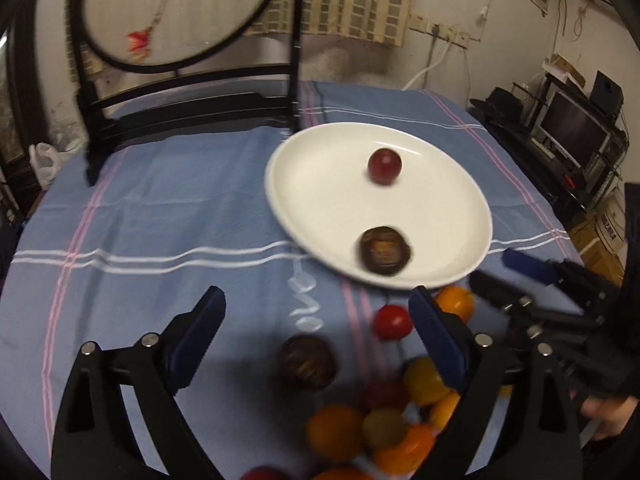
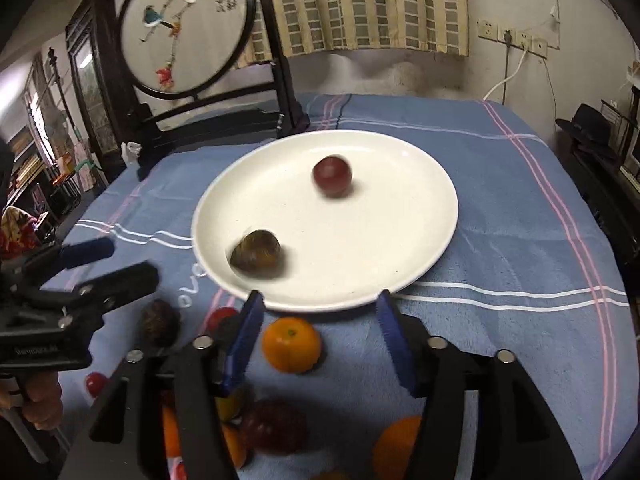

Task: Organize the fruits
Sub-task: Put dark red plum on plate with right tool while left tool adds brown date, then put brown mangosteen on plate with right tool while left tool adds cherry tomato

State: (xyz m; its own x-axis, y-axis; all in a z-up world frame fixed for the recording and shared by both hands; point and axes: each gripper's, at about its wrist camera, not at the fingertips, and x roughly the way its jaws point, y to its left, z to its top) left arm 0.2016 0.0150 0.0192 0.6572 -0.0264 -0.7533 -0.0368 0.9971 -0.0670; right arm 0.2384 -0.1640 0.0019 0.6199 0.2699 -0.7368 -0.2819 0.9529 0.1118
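A white plate [image 1: 316, 184] [image 2: 400, 248] on the blue cloth holds a red round fruit [image 1: 384, 166] [image 2: 332, 175] and a dark brown fruit [image 1: 385, 251] [image 2: 256, 255]. A pile of orange, yellow and red fruits [image 1: 384, 420] lies in front of the plate. My left gripper [image 1: 316, 316] is open and empty above a dark brown fruit [image 1: 307, 361] and a small red fruit [image 1: 393, 322]. My right gripper [image 2: 320, 312] is open and empty above an orange [image 2: 291, 345]. The right gripper also shows in the left wrist view [image 1: 504, 272], and the left gripper in the right wrist view [image 2: 116, 260].
A dark wooden stand with a round embroidered screen [image 2: 188, 28] stands at the table's far left. The blue checked tablecloth [image 1: 160, 220] covers the round table. Shelves with a monitor [image 1: 576, 128] stand to the right beyond the table edge.
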